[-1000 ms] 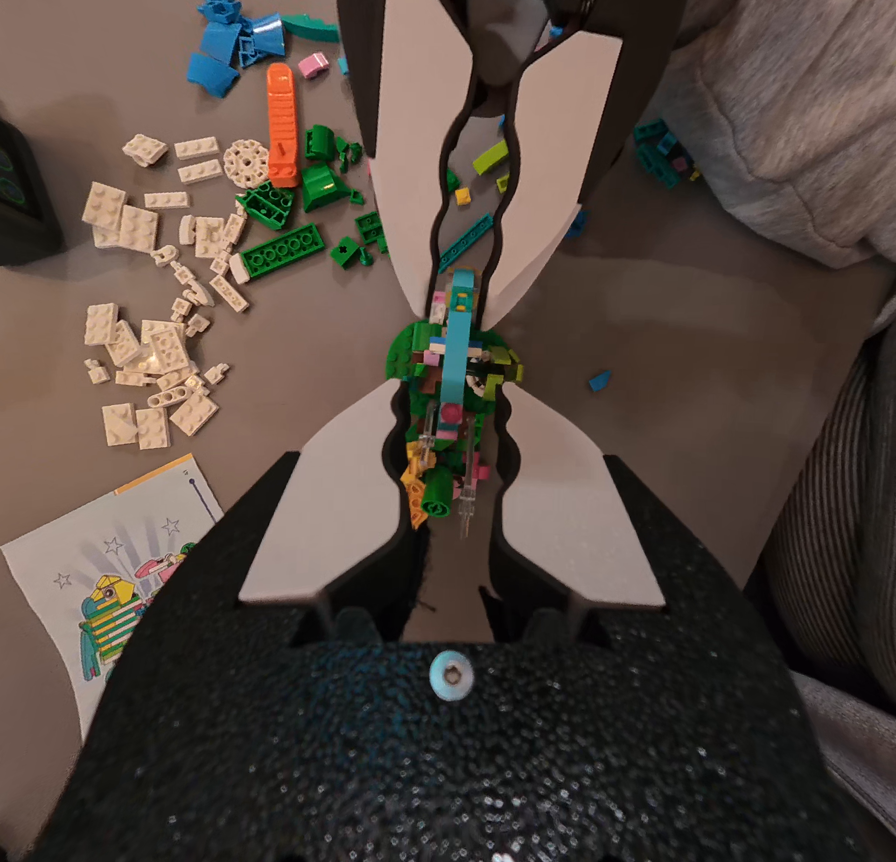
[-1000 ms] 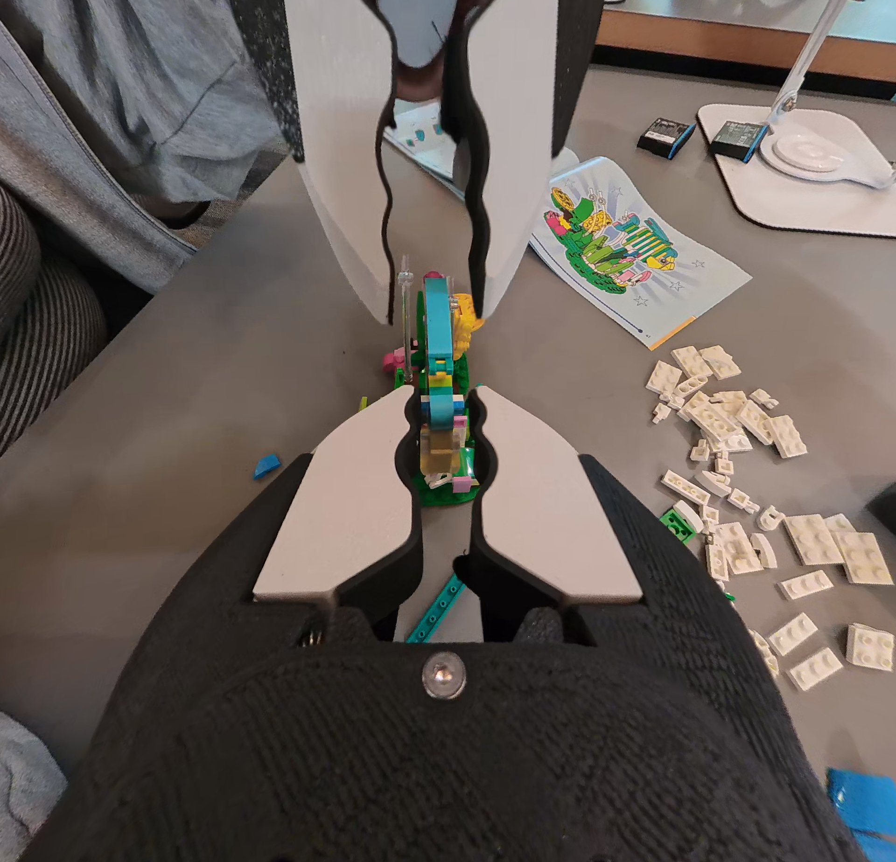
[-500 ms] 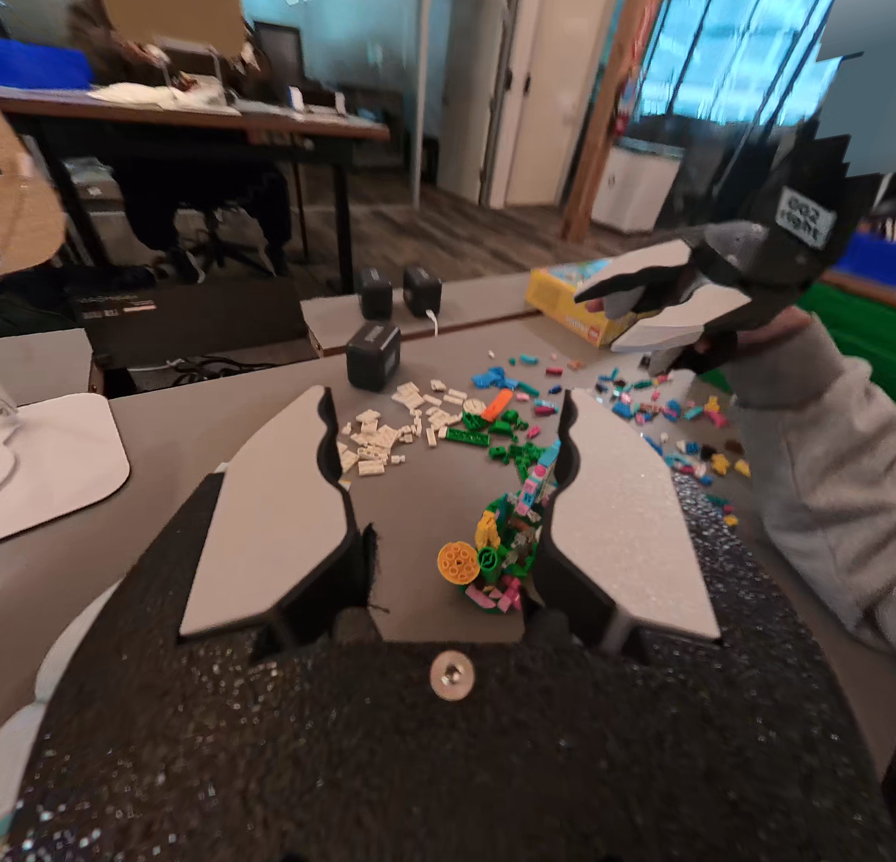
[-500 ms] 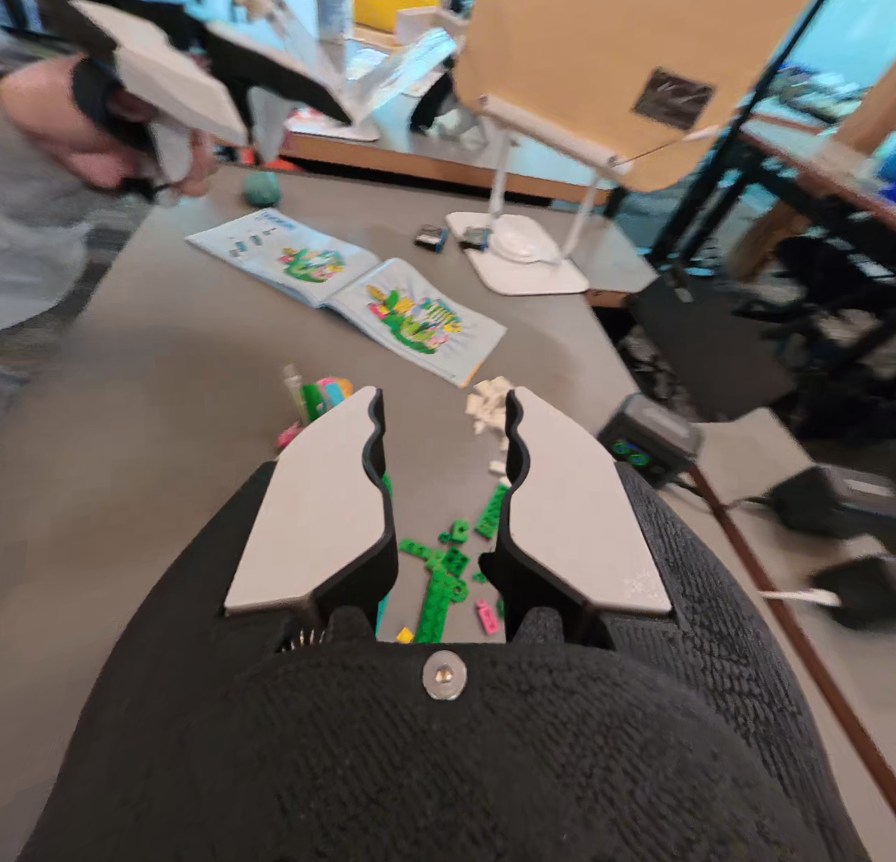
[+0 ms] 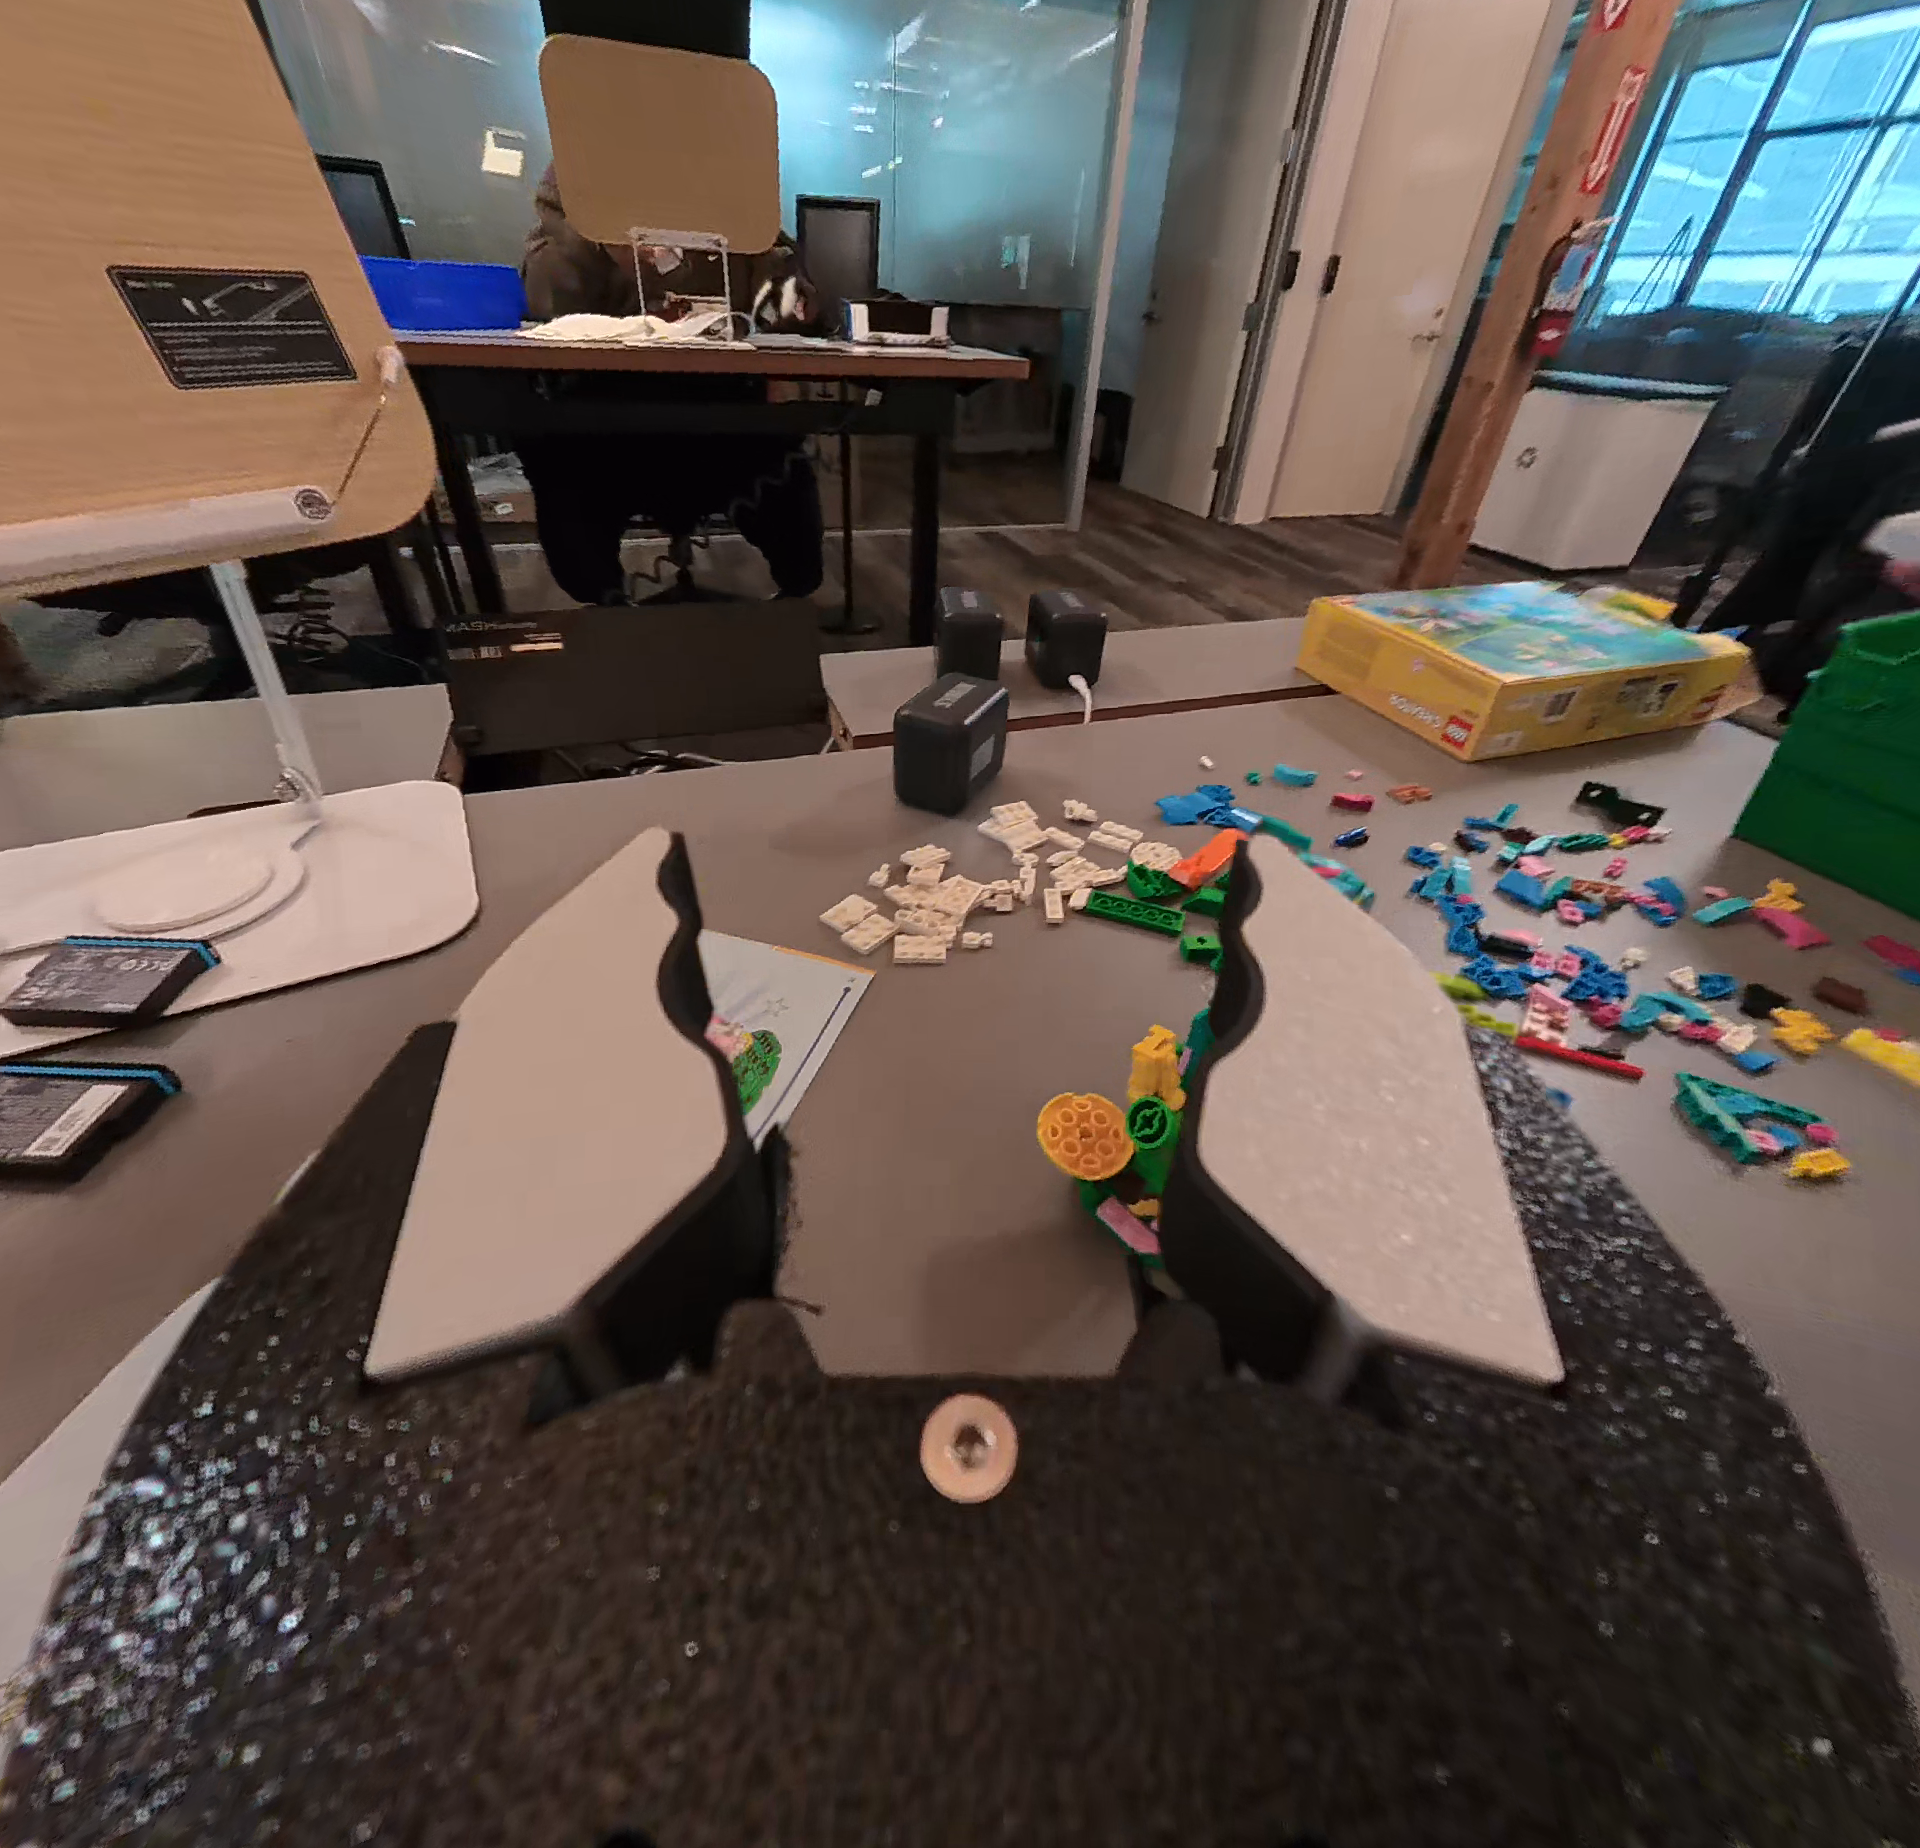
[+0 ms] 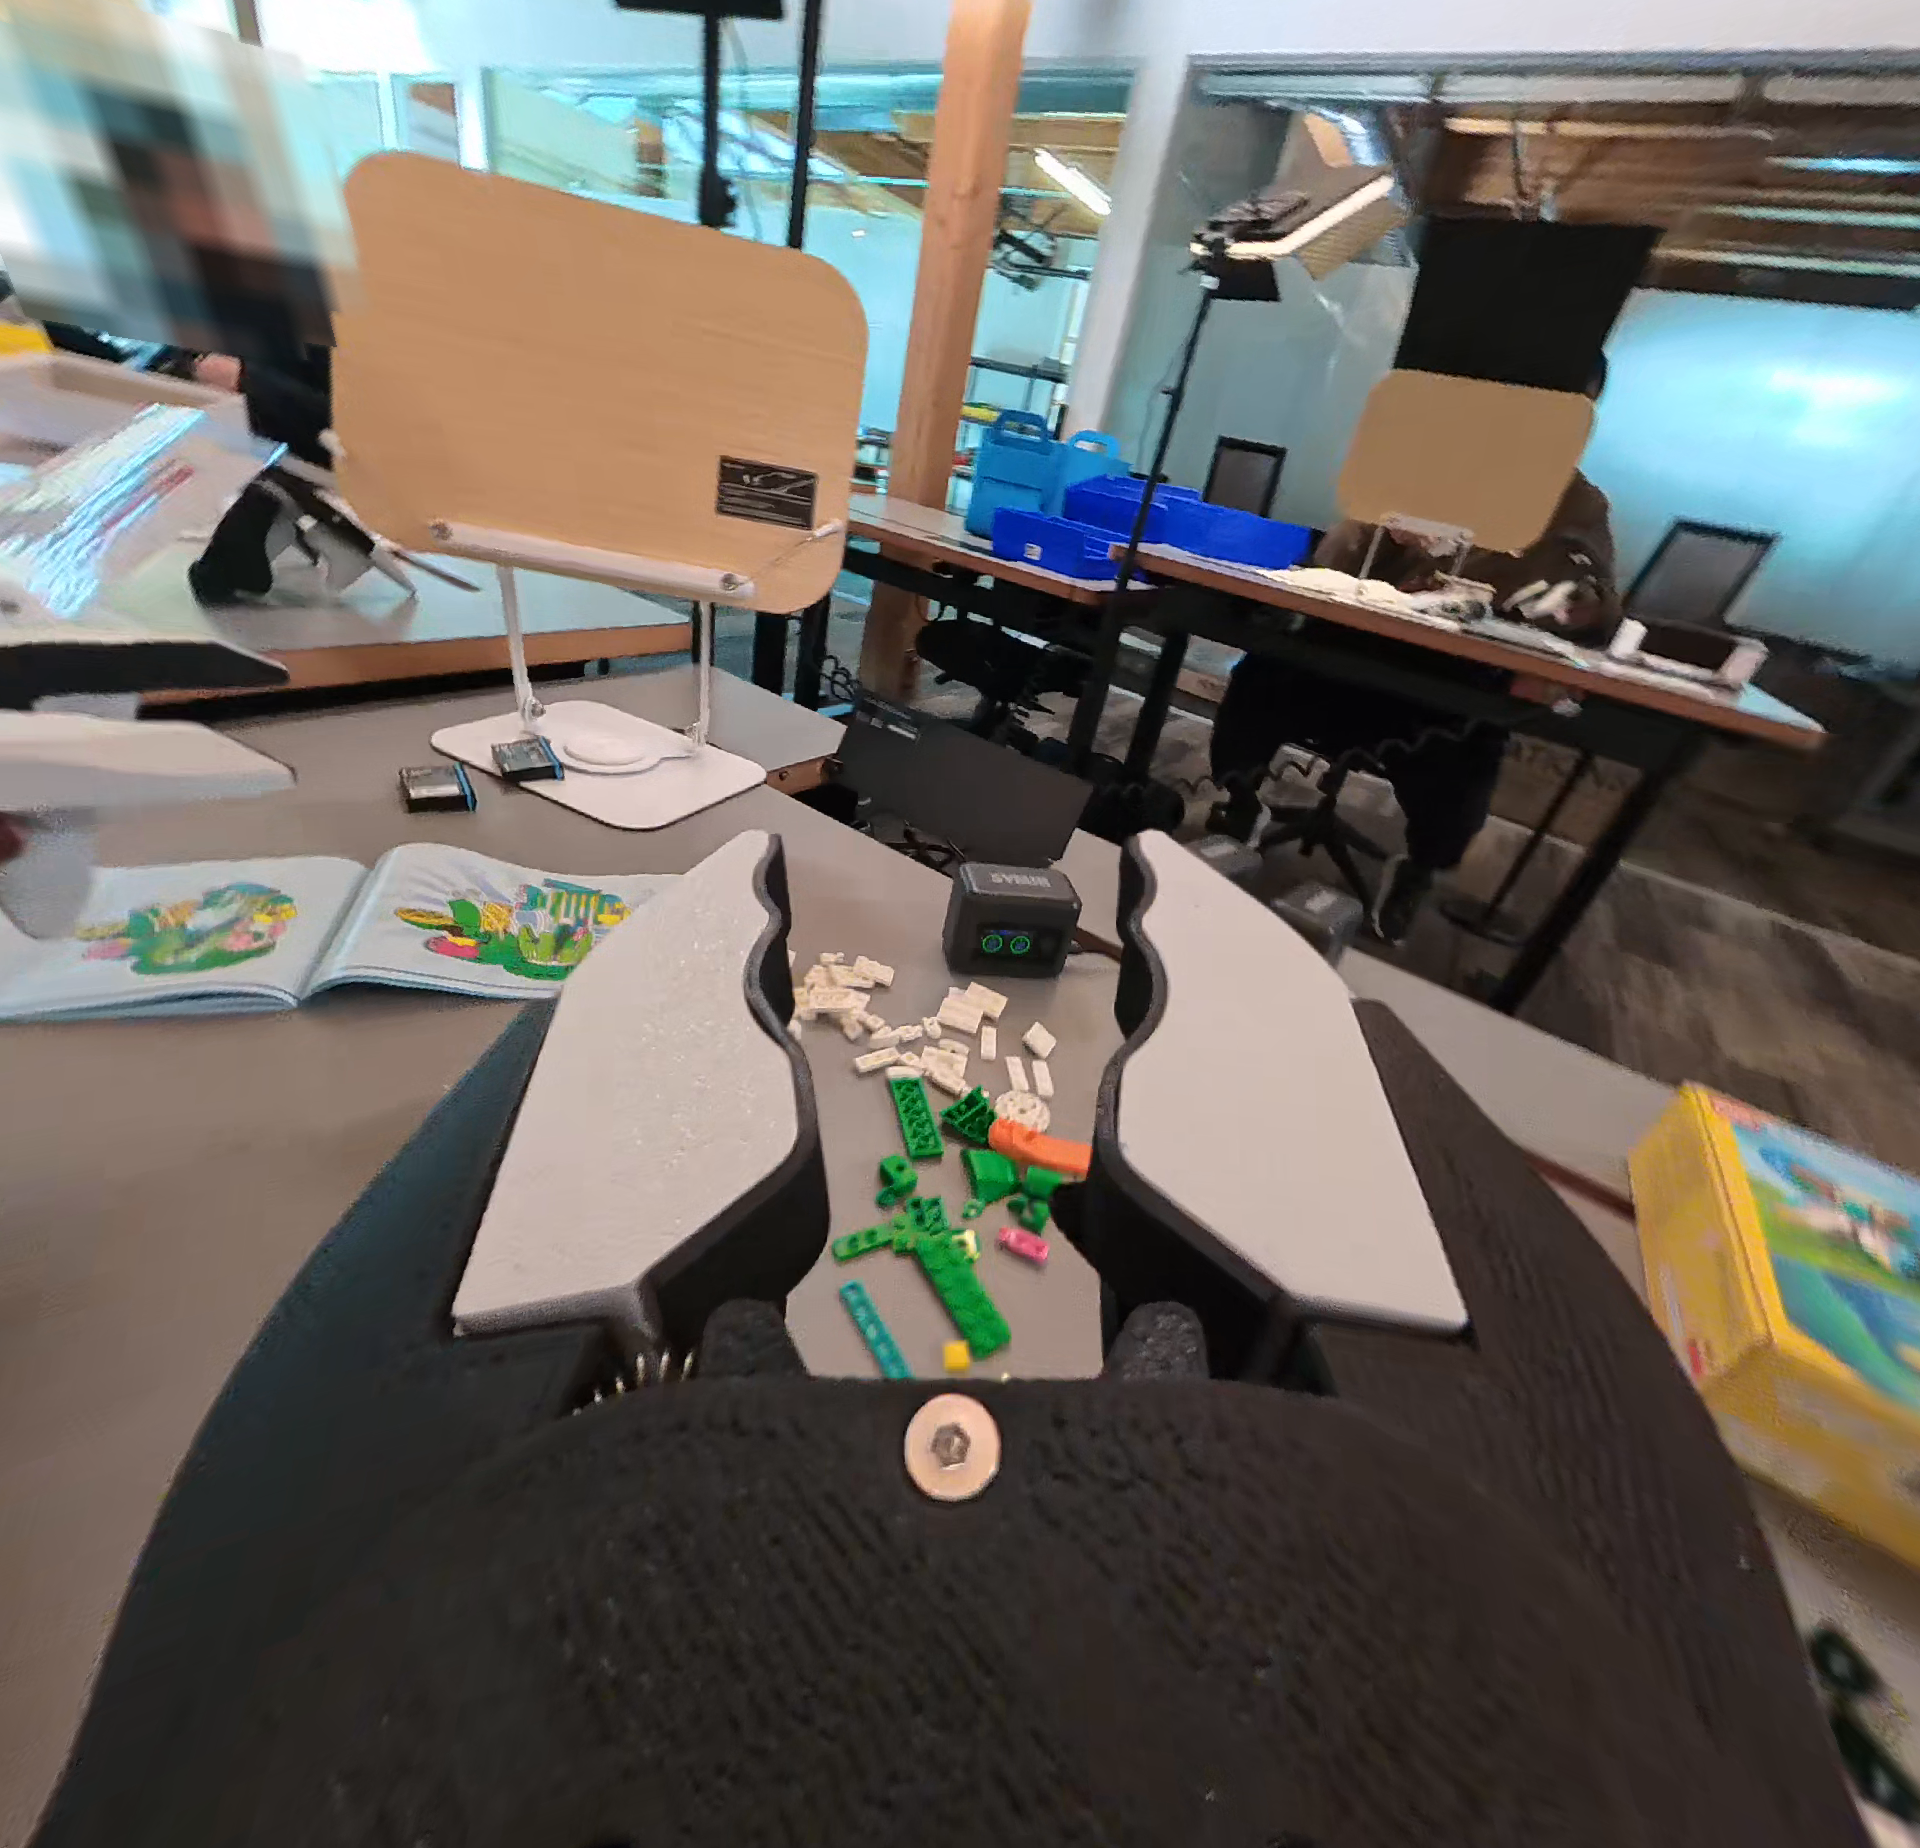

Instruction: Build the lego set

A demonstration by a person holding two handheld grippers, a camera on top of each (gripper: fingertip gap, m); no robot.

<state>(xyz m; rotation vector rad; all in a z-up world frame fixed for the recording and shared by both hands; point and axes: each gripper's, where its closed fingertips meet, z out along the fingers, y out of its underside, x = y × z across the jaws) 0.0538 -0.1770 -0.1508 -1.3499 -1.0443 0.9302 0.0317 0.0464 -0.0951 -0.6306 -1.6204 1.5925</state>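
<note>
The partly built lego model [image 5: 1127,1133], green with a yellow-orange round piece, rests on the grey table against the inner side of my left gripper's right finger. My left gripper [image 5: 954,848] is open wide and holds nothing. It also shows at the left edge of the right wrist view [image 6: 135,749]. My right gripper [image 6: 954,842] is open and empty, low over loose green pieces [image 6: 925,1258], a small pink piece [image 6: 1023,1243] and an orange brick separator [image 6: 1039,1154]. The model does not show in the right wrist view.
White pieces [image 5: 966,894] and green pieces [image 5: 1132,910] lie ahead, with many coloured pieces [image 5: 1610,946] to the right. An open instruction booklet [image 6: 312,925], a book stand [image 6: 603,385], a black cube device [image 6: 1013,915], a yellow box [image 5: 1507,666] and a green bin [image 5: 1849,790] stand around.
Both grippers have let go of the model, opened and drawn apart. Both views swung from looking down at the table to looking across it. The model now rests on the table.
</note>
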